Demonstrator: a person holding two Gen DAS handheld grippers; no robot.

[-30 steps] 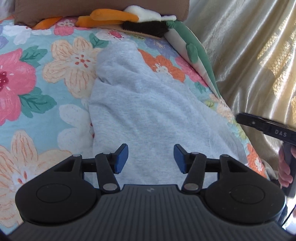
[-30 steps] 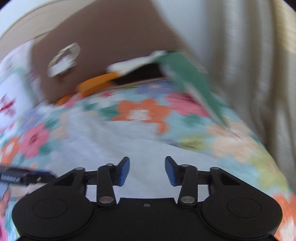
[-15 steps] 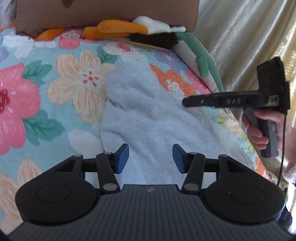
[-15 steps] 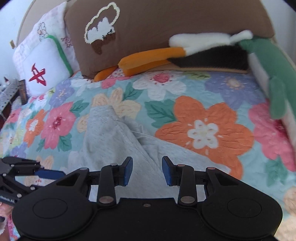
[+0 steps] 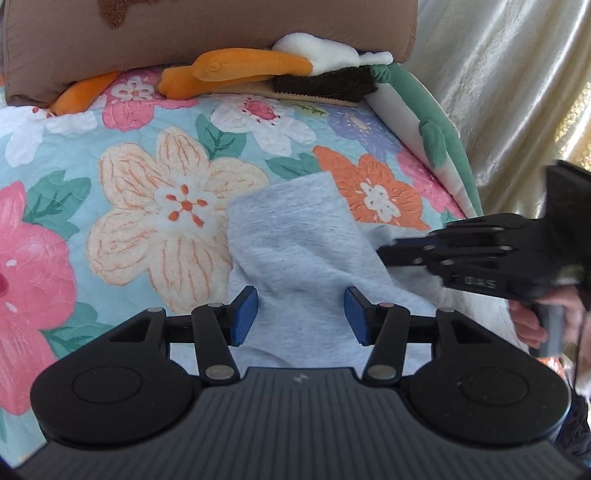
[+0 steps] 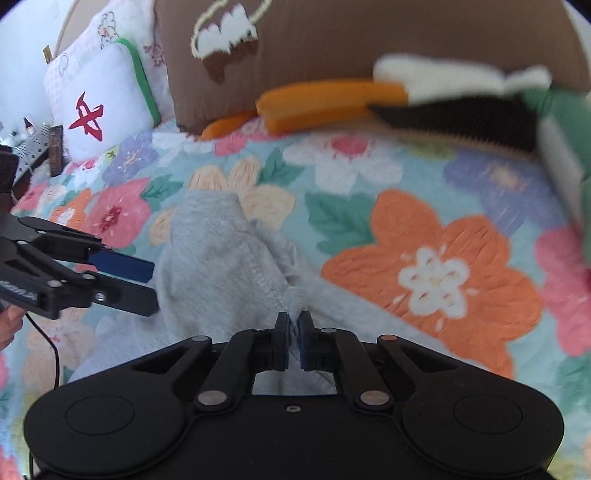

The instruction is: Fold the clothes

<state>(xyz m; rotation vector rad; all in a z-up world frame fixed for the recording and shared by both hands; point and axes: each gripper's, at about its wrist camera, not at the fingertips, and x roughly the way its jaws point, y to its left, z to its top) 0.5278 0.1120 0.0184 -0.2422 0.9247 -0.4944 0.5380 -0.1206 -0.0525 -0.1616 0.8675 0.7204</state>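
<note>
A light grey garment lies on the floral bedspread, its hemmed end pointing toward the pillows. It also shows in the right wrist view. My left gripper is open, its blue pads just above the cloth on either side of a fold. My right gripper is shut on a ridge of the grey garment near its right edge. It shows from the side in the left wrist view. The left gripper shows at the left of the right wrist view.
The floral quilt covers the bed. A brown pillow and a plush toy with orange, white, black and green parts lie at the head. A white cushion sits far left. A cream curtain hangs on the right.
My right gripper has come down onto the garment's right side and closed on the cloth. My left gripper has moved forward toward the hemmed end and stays open.
</note>
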